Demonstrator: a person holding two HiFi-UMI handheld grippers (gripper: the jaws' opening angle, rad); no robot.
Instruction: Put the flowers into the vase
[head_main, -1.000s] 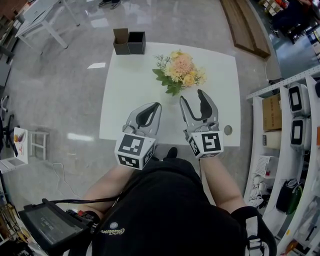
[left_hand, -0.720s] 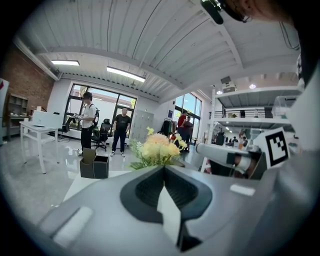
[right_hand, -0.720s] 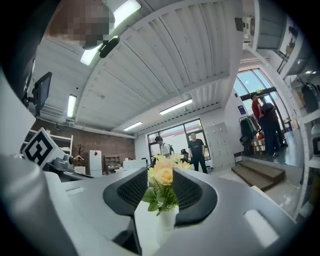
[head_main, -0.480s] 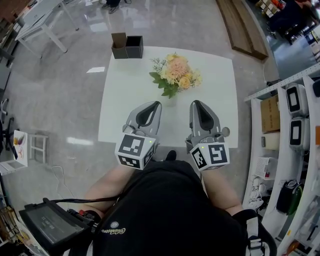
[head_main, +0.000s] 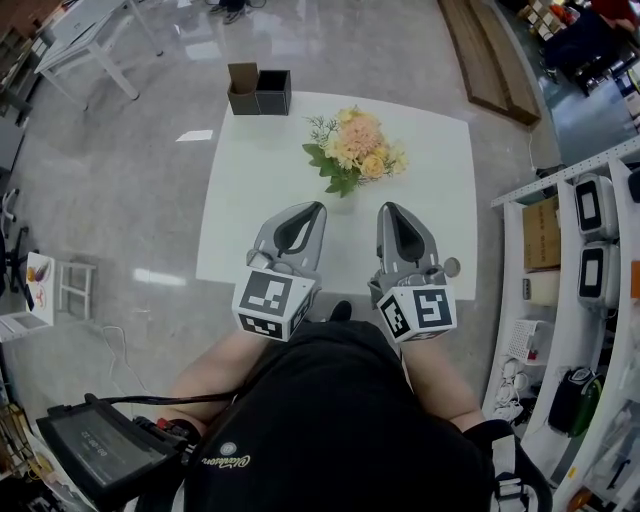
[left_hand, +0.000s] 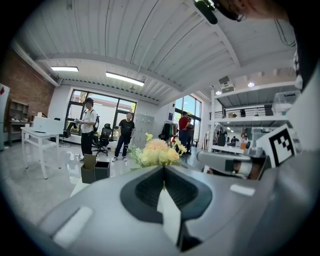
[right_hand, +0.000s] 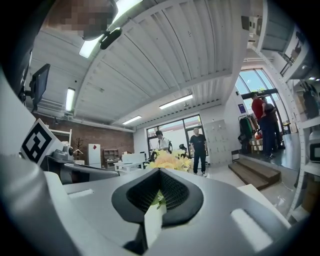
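1. The left tongs (head_main: 312, 208) are fully closed, jaws pressed together, with nothing held.
2. The right tongs (head_main: 392, 208) have just been closing, and their jaws now meet on nothing.
3. Both hover side by side over the near part of the white bench (head_main: 250, 190).
4. The flowers (head_main: 355, 148) stand just ahead of the tips, between the lines of the two tongs, touched by neither.
5. Two small open boxes (head_main: 258, 88) sit far ahead, left of the left tongs.

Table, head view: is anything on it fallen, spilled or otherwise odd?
Nothing stands out. The flowers stand upright on the table, and the two boxes sit upright at its far edge. No spill shows.
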